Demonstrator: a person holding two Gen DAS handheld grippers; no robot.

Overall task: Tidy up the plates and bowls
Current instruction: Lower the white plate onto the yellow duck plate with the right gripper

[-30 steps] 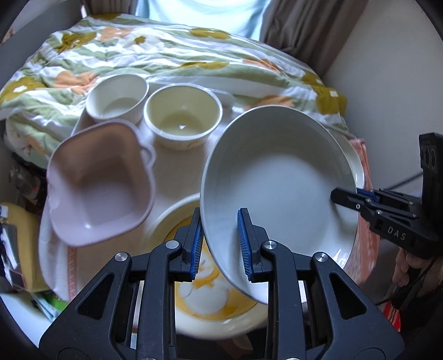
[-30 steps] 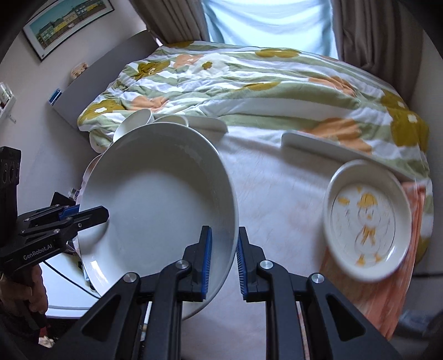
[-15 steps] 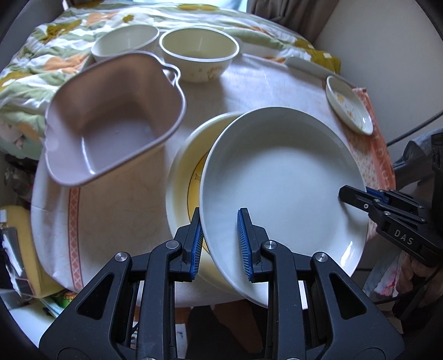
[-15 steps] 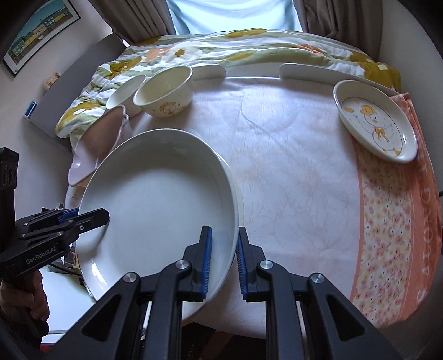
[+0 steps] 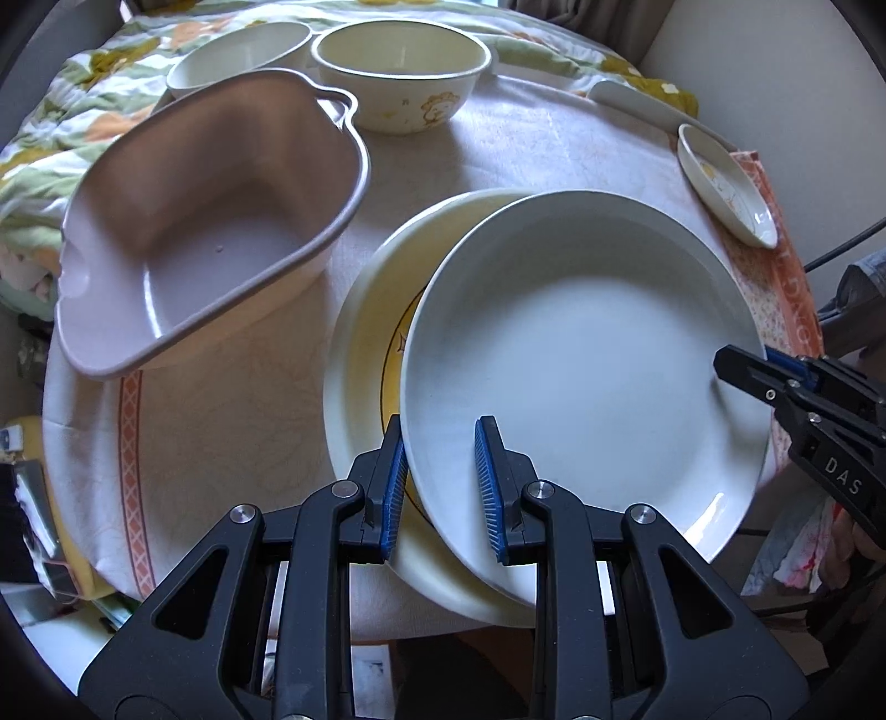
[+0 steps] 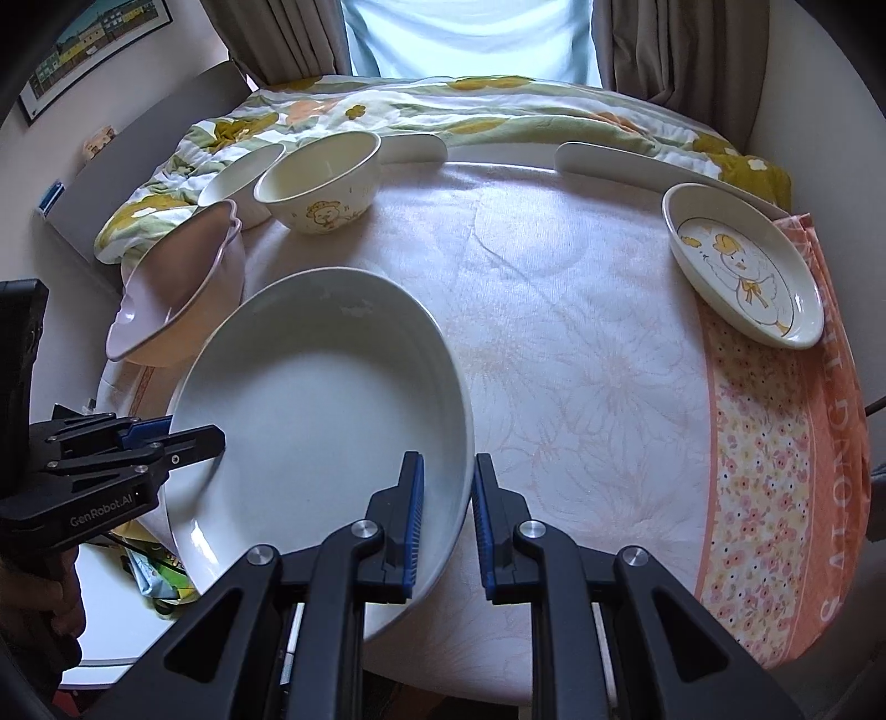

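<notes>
A large white plate (image 5: 581, 354) lies nearly flat over a yellow-rimmed plate (image 5: 360, 354), offset to the right; whether they touch I cannot tell. My left gripper (image 5: 440, 482) is shut on the white plate's near rim. My right gripper (image 6: 447, 498) is shut on the opposite rim of the white plate (image 6: 315, 399). Each gripper also shows in the other's view: the right gripper (image 5: 742, 365) at the plate's right edge, the left gripper (image 6: 183, 437) at its left edge. The yellow plate is hidden in the right wrist view.
A pink square dish (image 5: 210, 221) sits left of the plates. Behind it stand a cream bowl (image 5: 398, 72) and a white bowl (image 5: 238, 52). A small duck-print plate (image 6: 742, 271) rests at the far right on the orange-bordered cloth (image 6: 775, 443). A flowered quilt (image 6: 443, 105) lies beyond.
Both grippers have come down with the white plate, which went from steeply tilted to nearly flat over the yellow plate. The table dishes now appear closer.
</notes>
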